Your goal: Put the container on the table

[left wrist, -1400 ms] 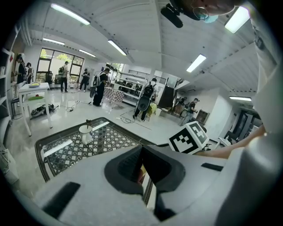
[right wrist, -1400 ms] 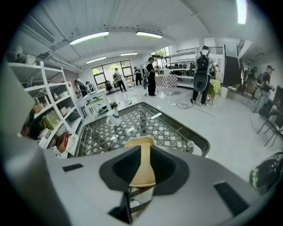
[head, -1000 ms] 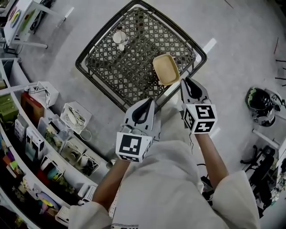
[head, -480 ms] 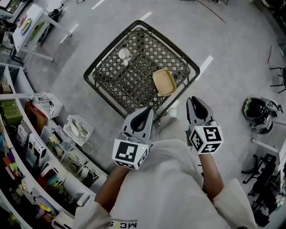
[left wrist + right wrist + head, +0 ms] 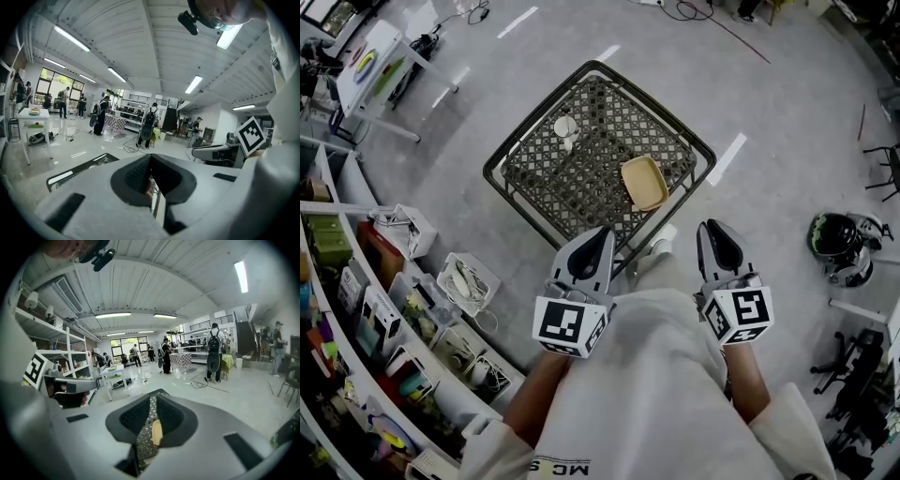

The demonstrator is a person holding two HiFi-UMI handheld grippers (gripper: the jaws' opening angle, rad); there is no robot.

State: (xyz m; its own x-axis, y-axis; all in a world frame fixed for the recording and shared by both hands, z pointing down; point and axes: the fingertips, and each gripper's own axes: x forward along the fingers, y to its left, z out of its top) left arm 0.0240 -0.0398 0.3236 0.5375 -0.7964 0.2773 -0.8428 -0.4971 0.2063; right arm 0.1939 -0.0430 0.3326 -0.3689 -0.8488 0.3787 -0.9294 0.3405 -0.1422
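Yellow container [image 5: 644, 182] lies on desk [image 5: 581, 173], near right edge, well apart from white cup [image 5: 565, 127]. Right gripper [image 5: 712, 228] has pulled back from it toward body, level with left gripper [image 5: 600, 234]. Both pairs of fingers clenched, holding nothing. Job looks done.

Big open workshop hall. Grey polished concrete floor [image 5: 797, 112], white tape strips [image 5: 727, 157] stuck on it, loose cables [image 5: 698, 12] at far edge. White shelving rack [image 5: 69, 341] down one side, crammed with boxes and bins. White table [image 5: 370, 56] off in corner, colourful bits on top. White ribbed ceiling [image 5: 154, 47], long tube lights [image 5: 71, 38] on. Big windows [image 5: 58, 84] in far wall, daylight glare on floor. People [image 5: 150, 124] standing around further back, checkered table [image 5: 180, 357] near them.
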